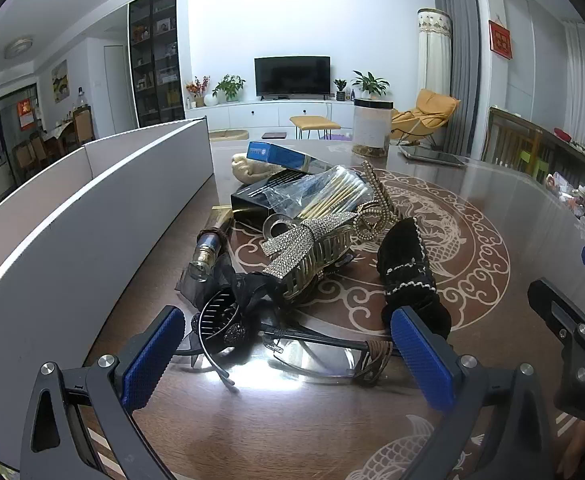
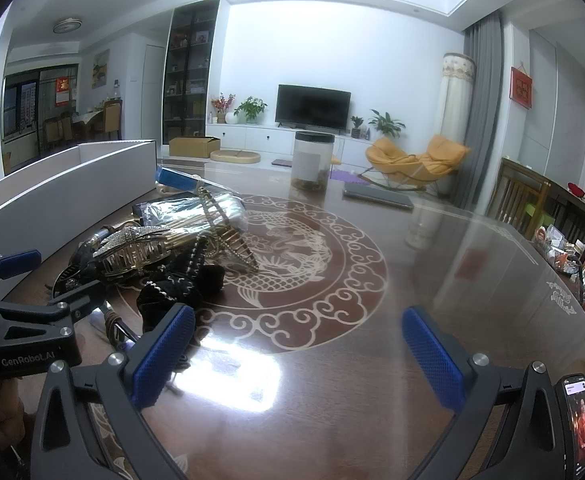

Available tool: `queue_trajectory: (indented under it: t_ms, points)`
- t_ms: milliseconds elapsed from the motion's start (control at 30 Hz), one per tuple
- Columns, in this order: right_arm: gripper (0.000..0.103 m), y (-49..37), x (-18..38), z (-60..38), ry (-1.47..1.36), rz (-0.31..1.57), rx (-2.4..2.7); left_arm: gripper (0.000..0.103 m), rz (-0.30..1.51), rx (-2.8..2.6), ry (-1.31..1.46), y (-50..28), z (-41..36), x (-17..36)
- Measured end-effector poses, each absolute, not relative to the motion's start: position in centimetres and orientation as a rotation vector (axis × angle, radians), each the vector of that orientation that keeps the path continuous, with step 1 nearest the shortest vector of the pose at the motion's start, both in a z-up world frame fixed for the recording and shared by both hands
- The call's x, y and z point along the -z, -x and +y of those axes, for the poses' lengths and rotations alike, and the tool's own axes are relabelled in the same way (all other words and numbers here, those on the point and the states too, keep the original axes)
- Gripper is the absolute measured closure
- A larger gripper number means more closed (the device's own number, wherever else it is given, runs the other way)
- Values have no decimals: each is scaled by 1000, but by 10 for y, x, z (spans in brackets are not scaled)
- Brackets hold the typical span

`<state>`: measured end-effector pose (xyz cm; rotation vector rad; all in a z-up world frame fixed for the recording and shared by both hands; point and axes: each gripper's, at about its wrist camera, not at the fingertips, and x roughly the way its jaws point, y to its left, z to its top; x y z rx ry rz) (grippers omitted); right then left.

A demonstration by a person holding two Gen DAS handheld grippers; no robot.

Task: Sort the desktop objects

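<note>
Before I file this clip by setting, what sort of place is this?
Most likely a home living room: a television on a low white cabinet with potted plants, a yellow lounge chair by grey curtains, and a glossy dragon-patterned table with hair accessories heaped on it.

The table point(image 1: 492, 208) is glossy dark brown with a cream dragon-and-cloud medallion. Along its left edge stands a white tray point(image 1: 104, 216). In the pile lie a blue box point(image 1: 280, 155), a black box point(image 1: 252, 196), a silver rhinestone bow point(image 1: 292, 244) on a gold claw clip point(image 1: 320, 260), and a black velvet clip point(image 1: 408, 276) with white trim. Both grippers' pads point(image 1: 152, 360) are blue, dot-textured.
</note>
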<state>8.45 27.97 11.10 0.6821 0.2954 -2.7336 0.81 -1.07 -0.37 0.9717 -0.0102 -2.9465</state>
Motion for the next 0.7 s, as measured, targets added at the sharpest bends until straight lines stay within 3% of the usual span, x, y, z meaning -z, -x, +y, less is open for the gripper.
queue_trajectory:
  t_ms: [700]
  points:
    - [0,-85,-112,281,-682,296,2732,0,-3,2940,-976,-9,-11,4]
